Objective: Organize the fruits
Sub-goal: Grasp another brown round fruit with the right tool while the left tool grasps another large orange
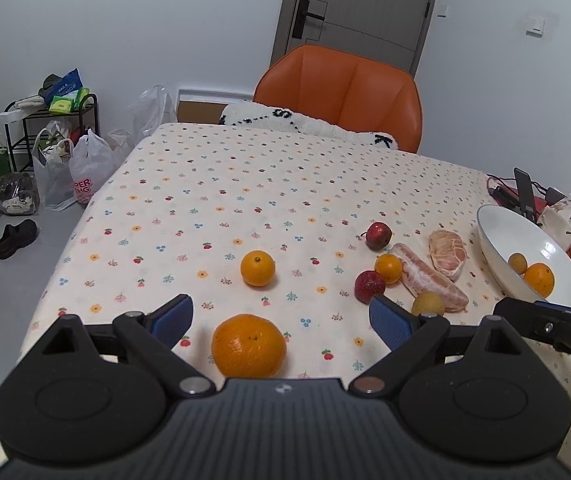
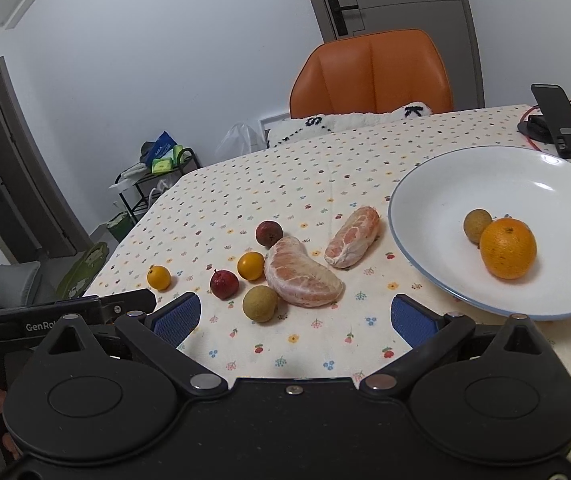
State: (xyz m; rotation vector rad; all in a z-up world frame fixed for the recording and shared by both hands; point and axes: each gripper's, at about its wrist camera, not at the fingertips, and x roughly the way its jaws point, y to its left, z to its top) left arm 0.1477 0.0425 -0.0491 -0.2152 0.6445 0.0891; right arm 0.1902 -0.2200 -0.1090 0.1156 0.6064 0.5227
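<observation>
My left gripper (image 1: 281, 316) is open, its blue pads either side of a large orange (image 1: 248, 345) that lies on the flowered tablecloth, untouched. Beyond it sit a smaller orange (image 1: 258, 268), two red fruits (image 1: 369, 287) (image 1: 379, 235), a small orange fruit (image 1: 388, 268), a tan round fruit (image 1: 428, 303) and two peeled pomelo segments (image 1: 433, 283) (image 1: 448, 254). The white plate (image 2: 437, 184) holds an orange (image 2: 508, 248) and a tan fruit (image 2: 477, 221). My right gripper (image 2: 295, 316) is open and empty, just short of the big pomelo segment (image 2: 303, 278) and the tan fruit (image 2: 260, 303).
An orange chair (image 1: 341, 88) with a fluffy cushion stands at the table's far side. A phone stand (image 2: 559, 124), cables and packets crowd the right end by the plate. Bags, shoes and a rack (image 1: 45, 128) are on the floor to the left.
</observation>
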